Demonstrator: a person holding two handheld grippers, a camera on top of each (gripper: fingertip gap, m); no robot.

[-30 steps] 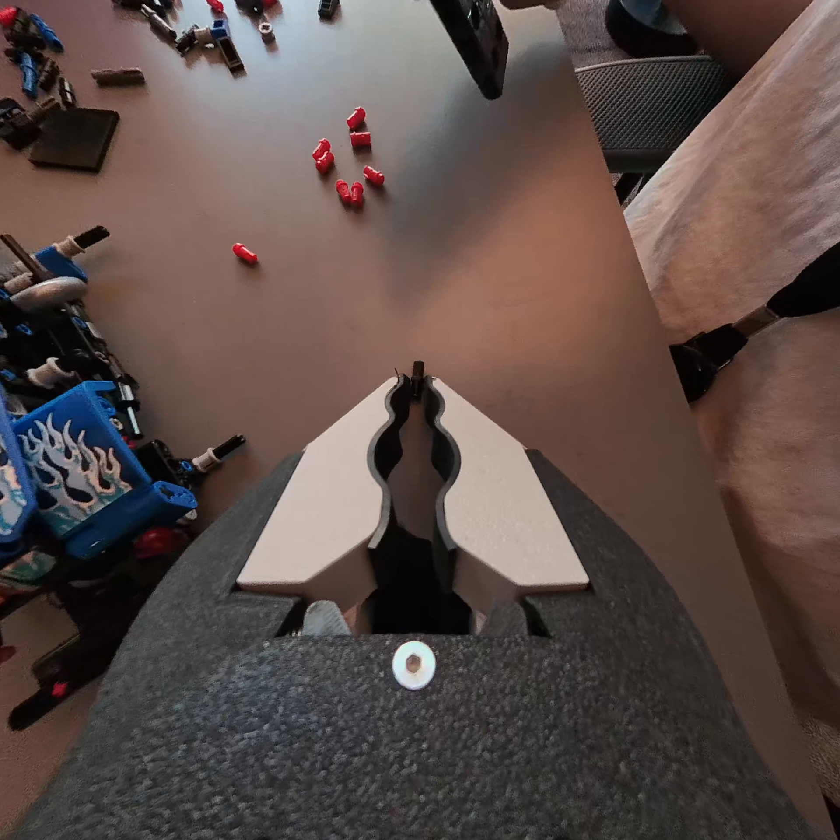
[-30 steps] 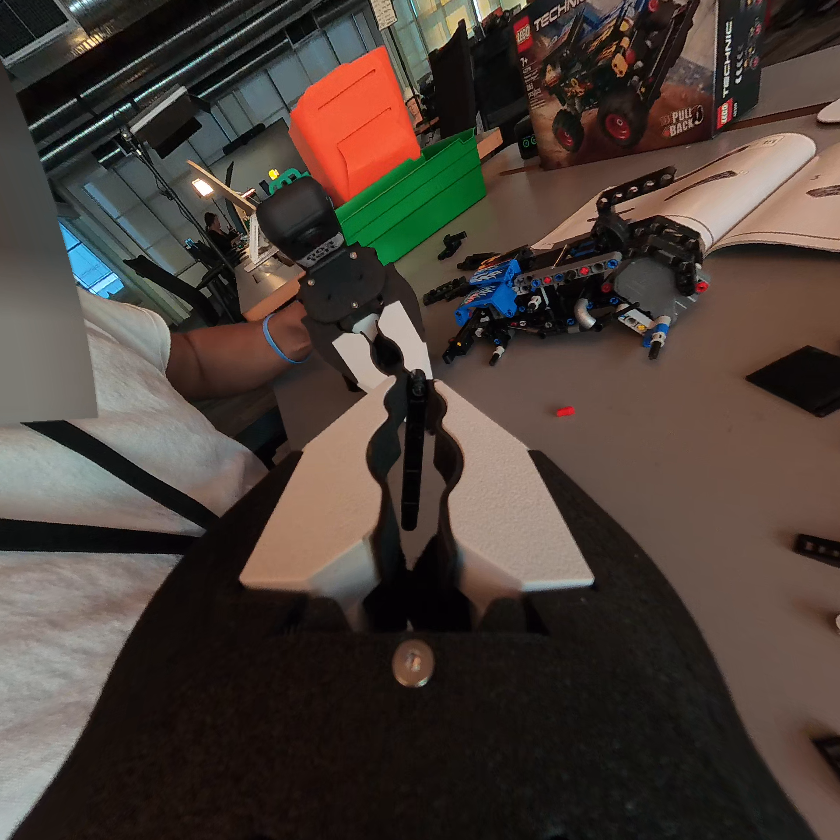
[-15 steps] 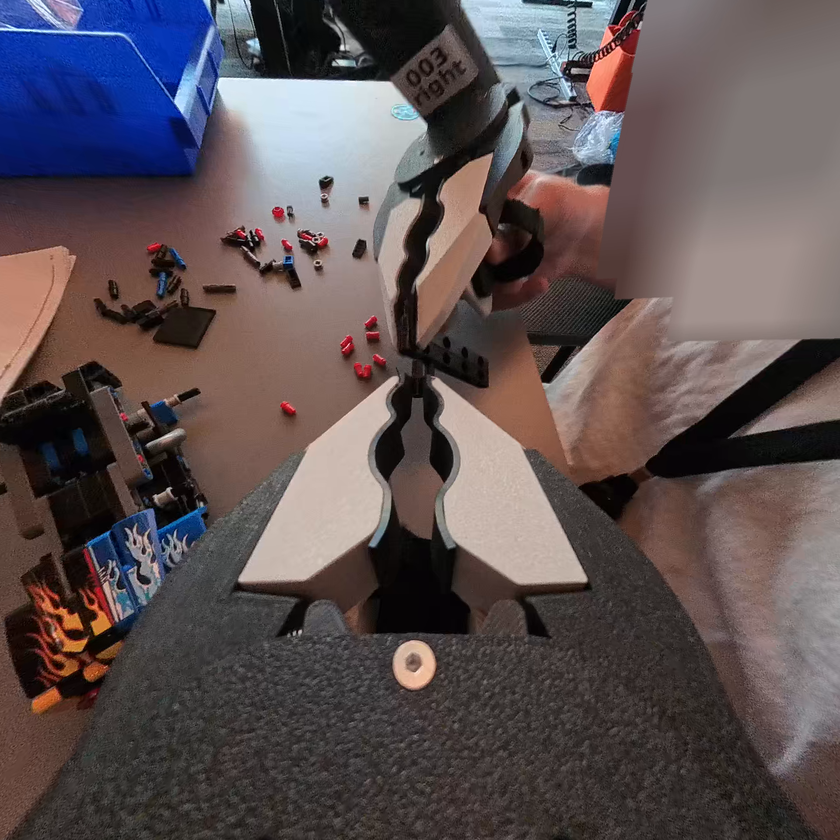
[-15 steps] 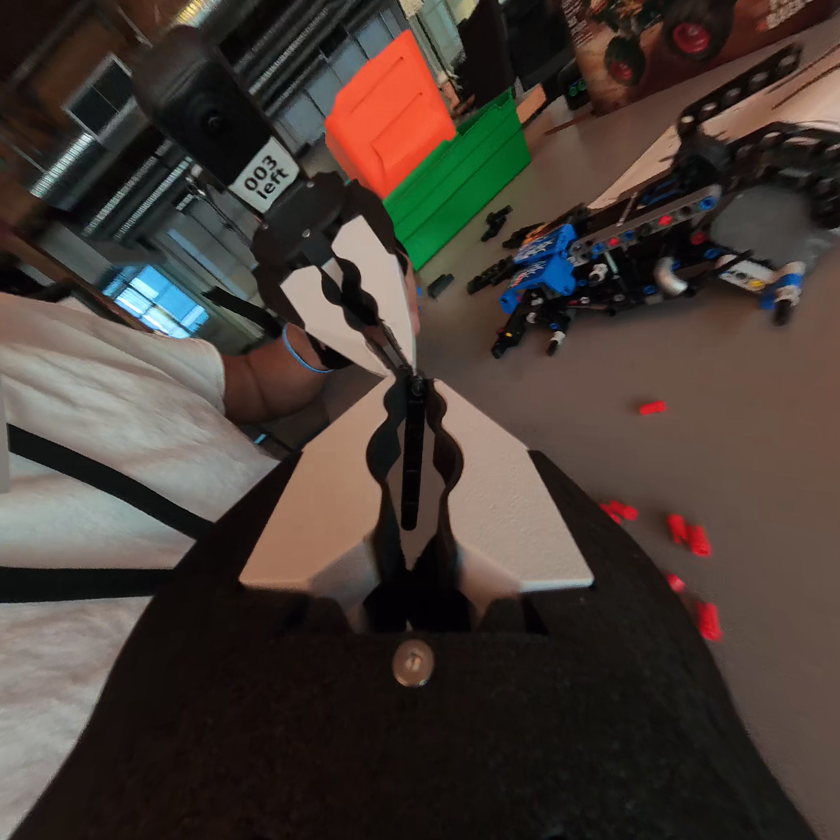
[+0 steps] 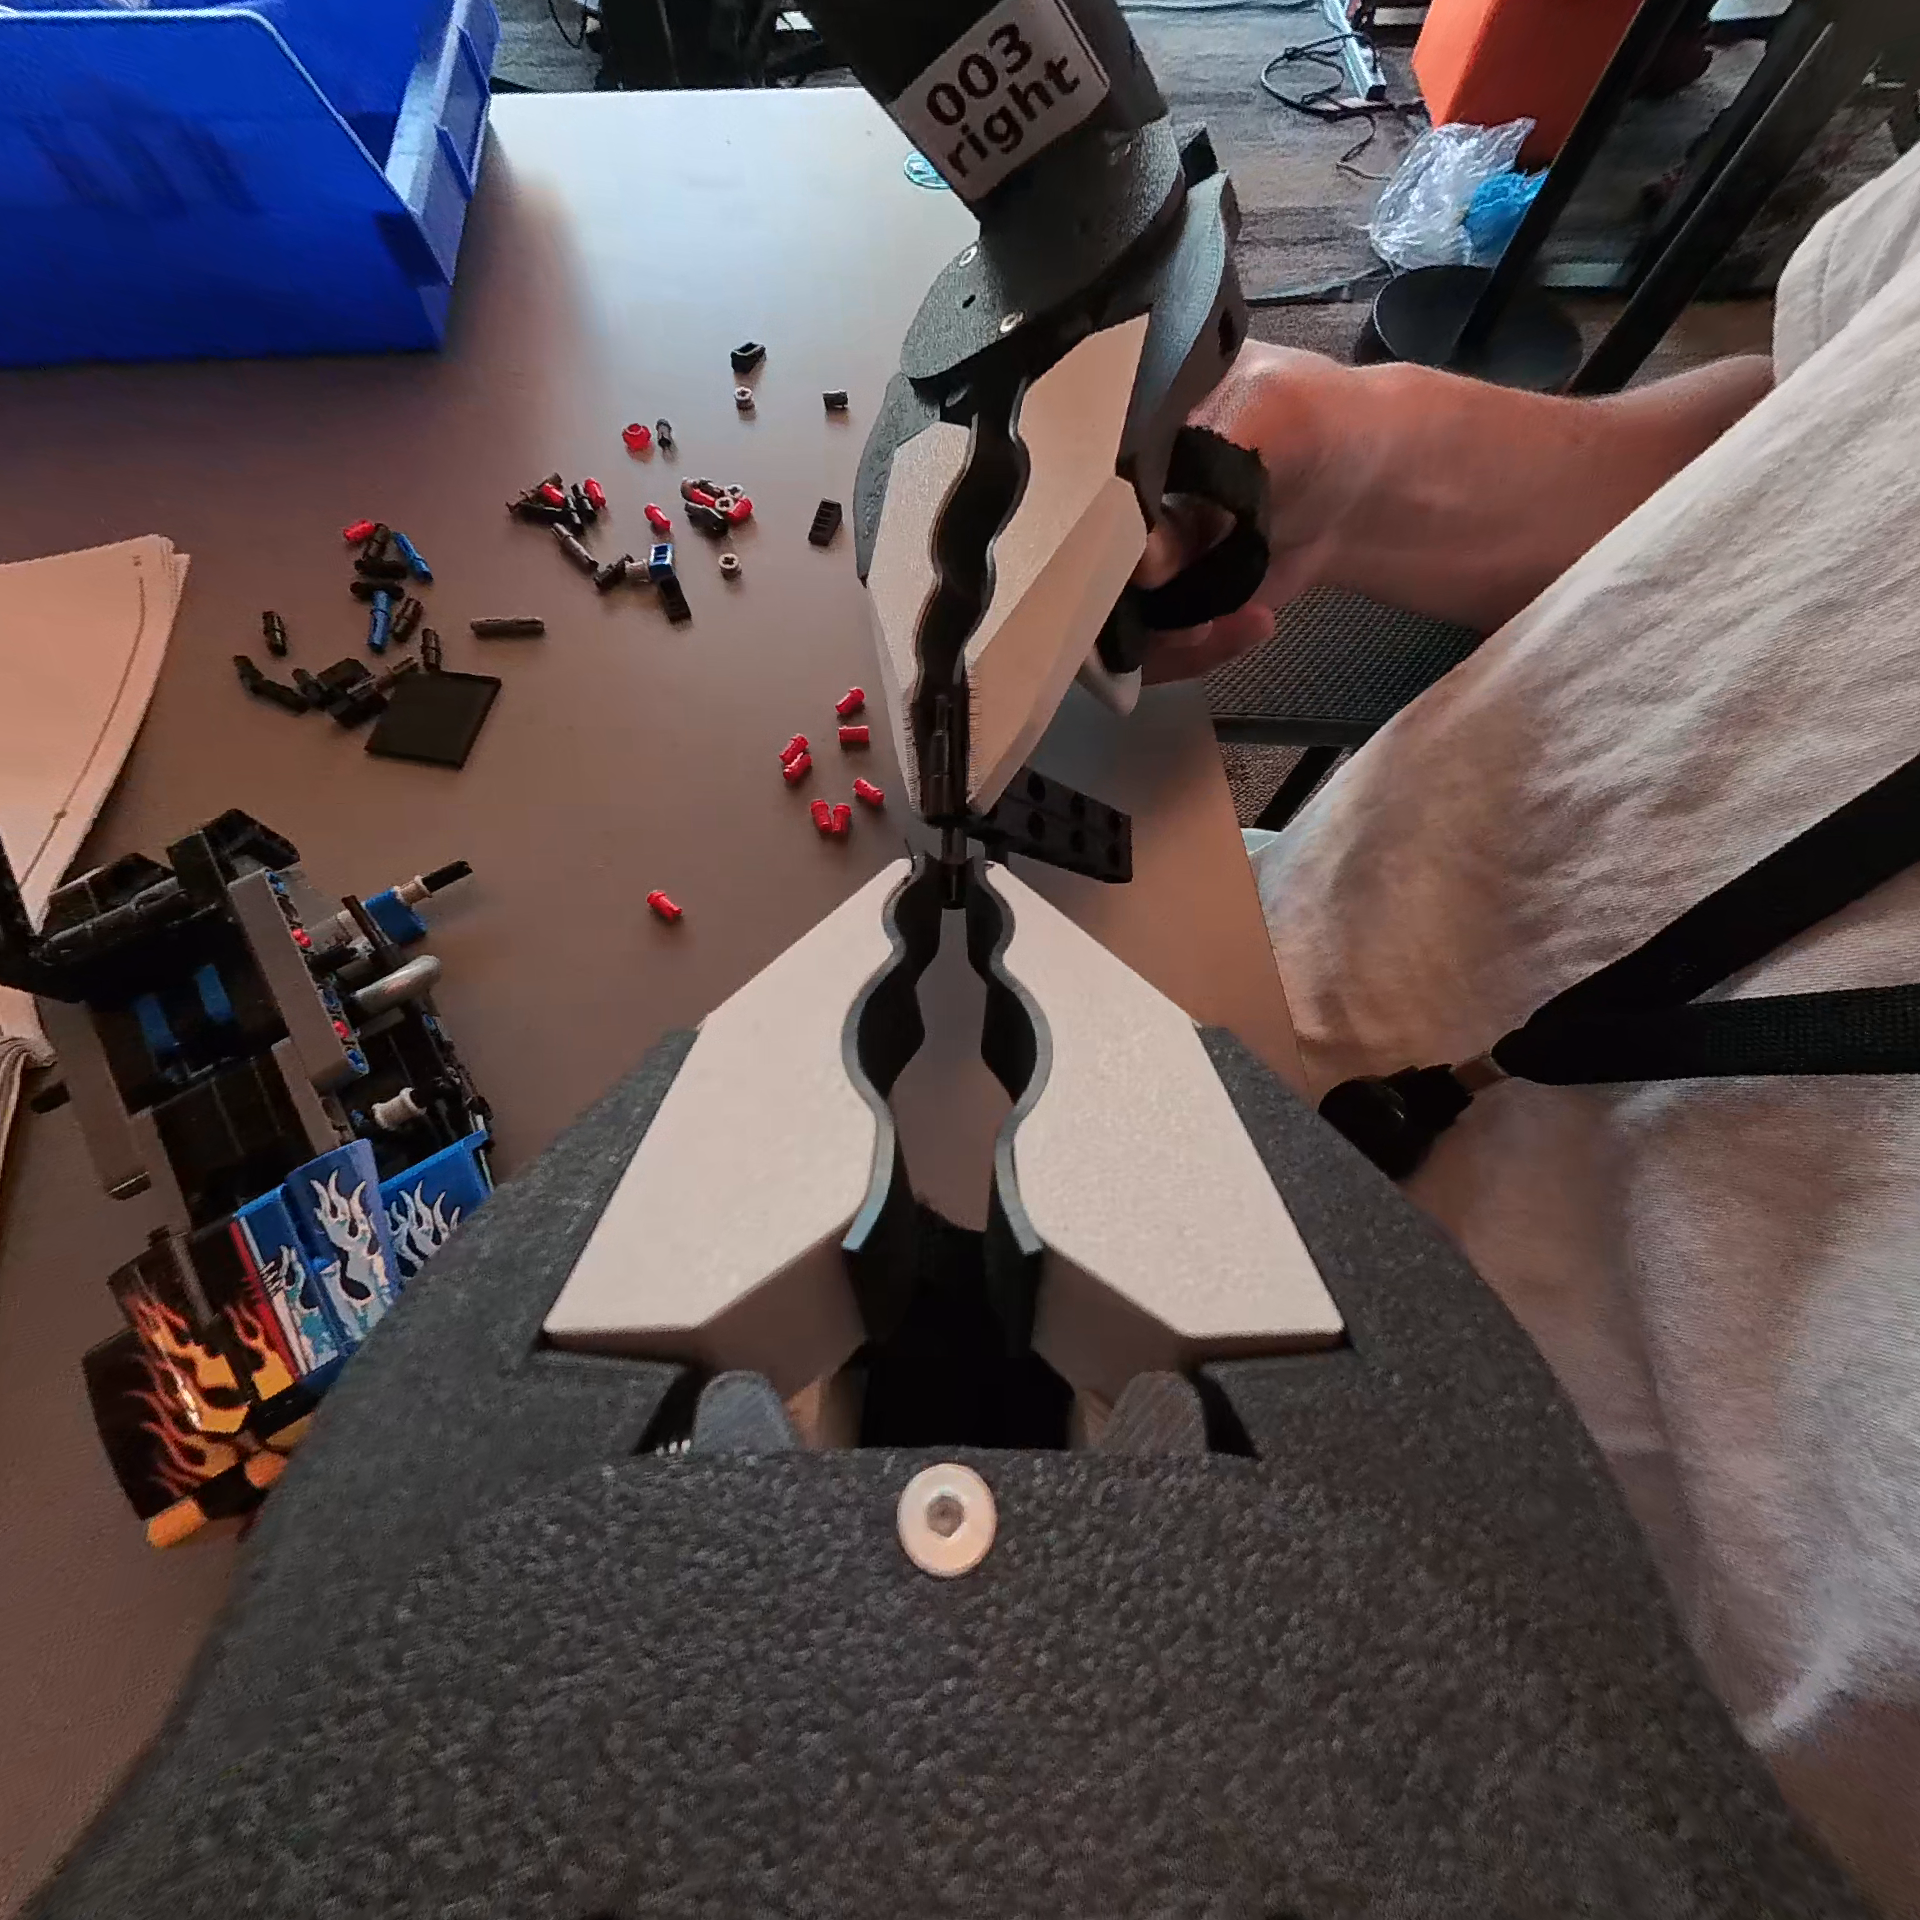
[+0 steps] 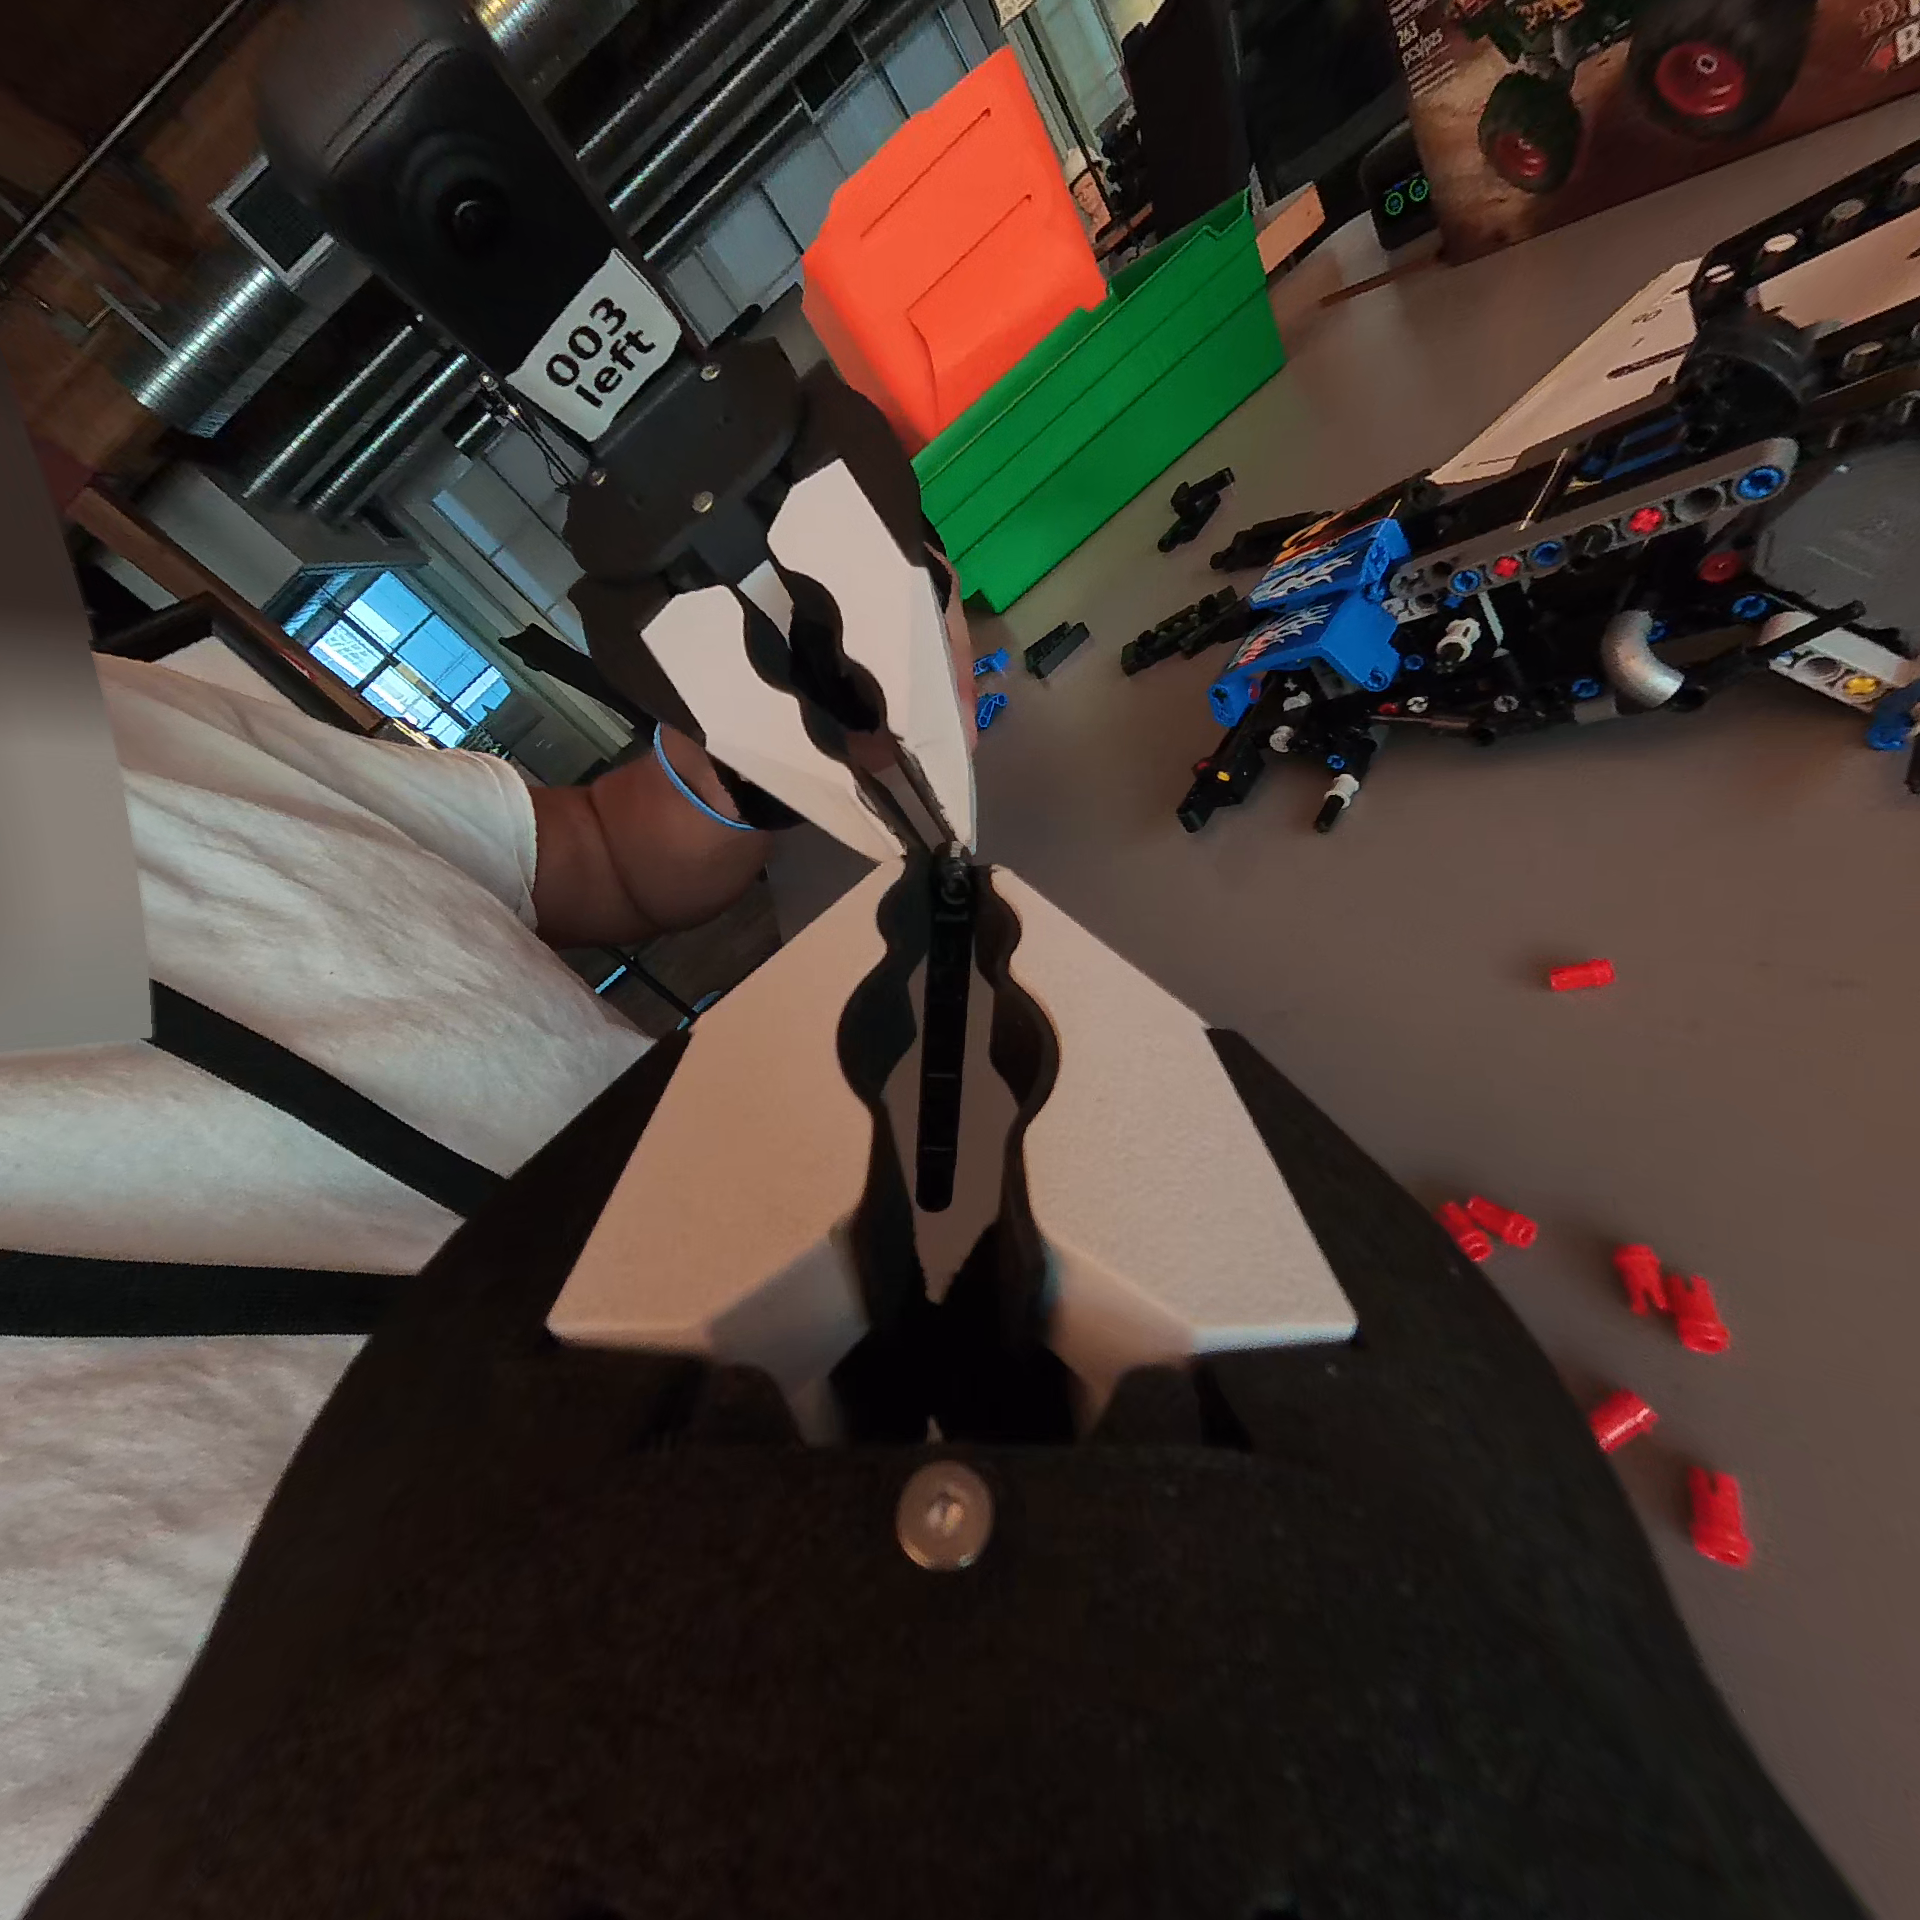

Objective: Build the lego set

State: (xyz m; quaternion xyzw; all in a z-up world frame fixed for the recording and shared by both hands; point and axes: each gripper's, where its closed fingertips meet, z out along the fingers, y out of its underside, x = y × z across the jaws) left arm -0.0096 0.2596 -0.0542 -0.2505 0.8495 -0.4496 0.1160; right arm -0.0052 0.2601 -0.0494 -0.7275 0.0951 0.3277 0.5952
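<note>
My left gripper point(image 5: 948, 896) is shut on a small black pin point(image 5: 950, 847) that sticks out of its tips. My right gripper point(image 6: 948, 883) is shut on a black holed beam point(image 6: 940, 1039), seen edge-on between its fingers. The two grippers meet tip to tip above the table's near edge. In the left wrist view the right gripper point(image 5: 940, 800) comes down from above and the beam point(image 5: 1060, 831) juts out to its right, with the pin at the beam's end. The left gripper point(image 6: 930, 826) also shows in the right wrist view. The partly built blue and black truck point(image 5: 260, 1091) point(image 6: 1507, 623) lies on the table.
Loose red pins point(image 5: 831, 769) point(image 6: 1662, 1309) and several small black, red and blue parts point(image 5: 623, 530) lie on the table, with a black square plate point(image 5: 434, 717). Around these are a blue bin point(image 5: 208, 177), a green bin point(image 6: 1122, 395), the open booklet point(image 5: 73, 675) and the set's box point(image 6: 1662, 94). Both grippers' tips are close together, under 4 cm apart. The black square plate point(image 5: 434, 717) is about equally far from each gripper, around 20 centimeters.
The left gripper has tilted up from the table to face the right gripper. The two have closed in until the pin and the beam's end meet tip to tip.
</note>
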